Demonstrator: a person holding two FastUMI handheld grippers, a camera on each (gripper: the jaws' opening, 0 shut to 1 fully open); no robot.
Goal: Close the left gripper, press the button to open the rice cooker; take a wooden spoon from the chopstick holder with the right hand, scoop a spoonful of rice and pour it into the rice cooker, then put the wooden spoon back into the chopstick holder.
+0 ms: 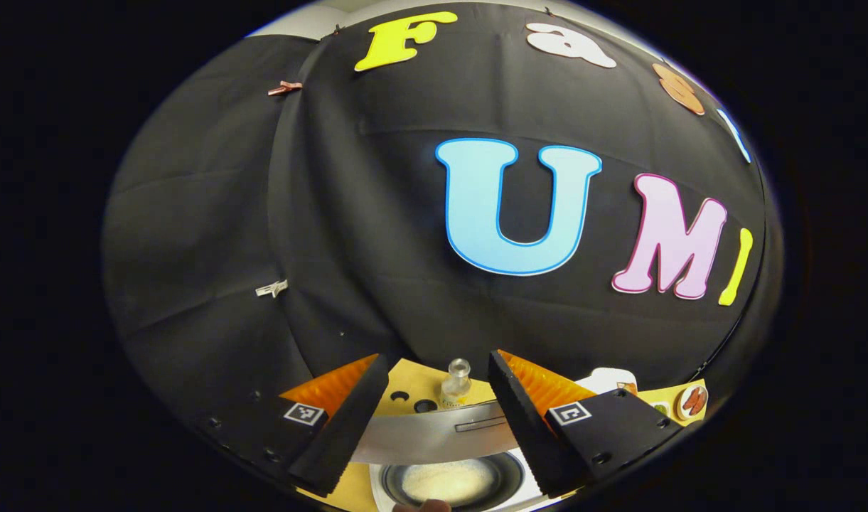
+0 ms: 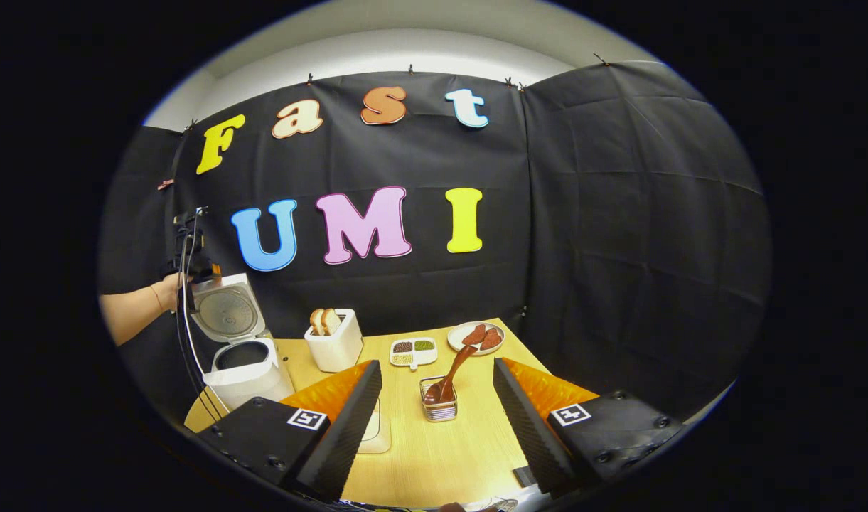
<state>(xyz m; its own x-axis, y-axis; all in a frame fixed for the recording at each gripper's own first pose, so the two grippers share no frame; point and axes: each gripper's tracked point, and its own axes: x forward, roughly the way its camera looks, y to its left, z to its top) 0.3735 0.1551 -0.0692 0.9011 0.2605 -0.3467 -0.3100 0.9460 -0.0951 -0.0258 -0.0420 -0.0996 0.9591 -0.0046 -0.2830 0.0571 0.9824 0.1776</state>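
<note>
Black cloth backed the table (image 2: 434, 455) where the rice cooker (image 2: 242, 366) already stood lid-up, while the wooden spoon (image 2: 453, 370) leaned untaken in the chopstick holder (image 2: 439, 409), both the left hand-held gripper (image 1: 430, 405) and right hand-held gripper (image 2: 437, 419) spread wide and empty.

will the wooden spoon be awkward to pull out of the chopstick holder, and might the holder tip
The wooden spoon looks rigid and probably light. It leans steeply against the rim of the small wire chopstick holder, so a sideways tug might tip or drag the holder. Lifting along the handle seems safer.
</note>
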